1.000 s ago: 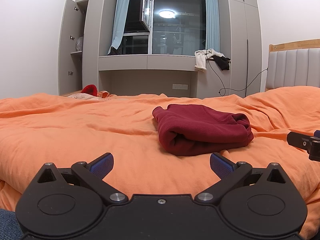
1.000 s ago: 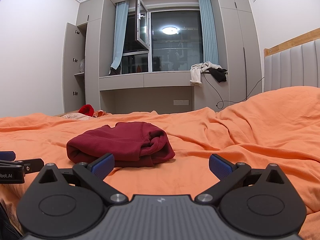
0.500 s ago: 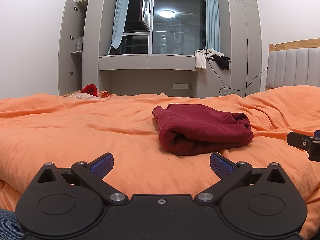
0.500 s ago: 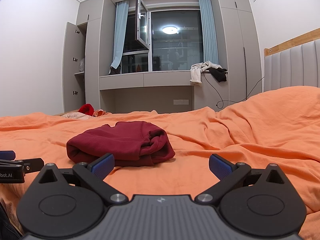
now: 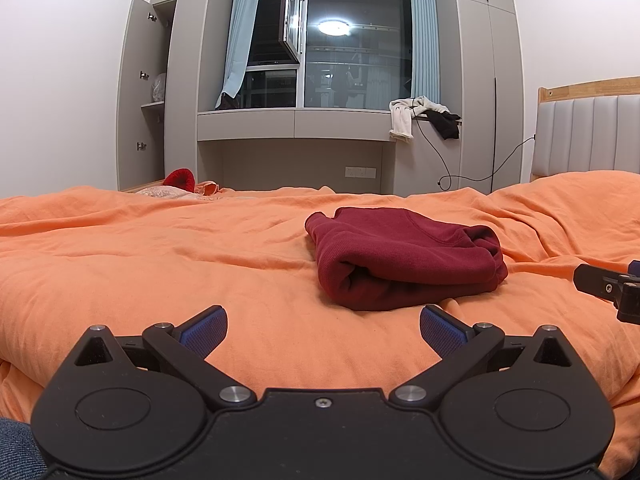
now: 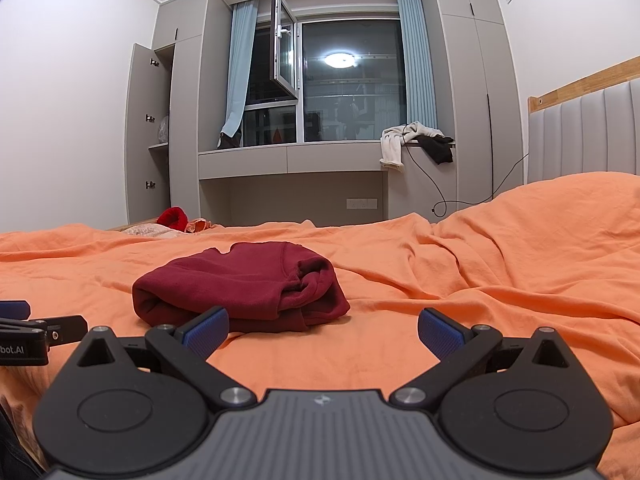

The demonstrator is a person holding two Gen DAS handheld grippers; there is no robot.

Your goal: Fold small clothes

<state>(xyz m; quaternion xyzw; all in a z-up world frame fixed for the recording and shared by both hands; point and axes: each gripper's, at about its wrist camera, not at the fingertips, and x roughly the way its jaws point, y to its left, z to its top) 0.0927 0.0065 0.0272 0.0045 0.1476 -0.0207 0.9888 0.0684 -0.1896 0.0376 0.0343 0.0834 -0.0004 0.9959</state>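
Observation:
A dark red garment (image 5: 404, 256) lies folded into a thick bundle on the orange bed cover (image 5: 160, 264). My left gripper (image 5: 323, 330) is open just short of it, low over the cover, with nothing between its blue pads. In the right wrist view the same garment (image 6: 240, 286) lies ahead and to the left. My right gripper (image 6: 323, 330) is open and empty, its left pad (image 6: 206, 330) close to the bundle's near edge. Each gripper shows at the edge of the other's view: the right one (image 5: 612, 288) and the left one (image 6: 24, 332).
A grey padded headboard (image 5: 588, 136) rises at the right. Across the room stand grey cupboards (image 5: 148, 92), a window (image 5: 352, 48) and a ledge with white and black clothes (image 5: 420, 116). A red item (image 5: 179, 178) lies at the bed's far left edge.

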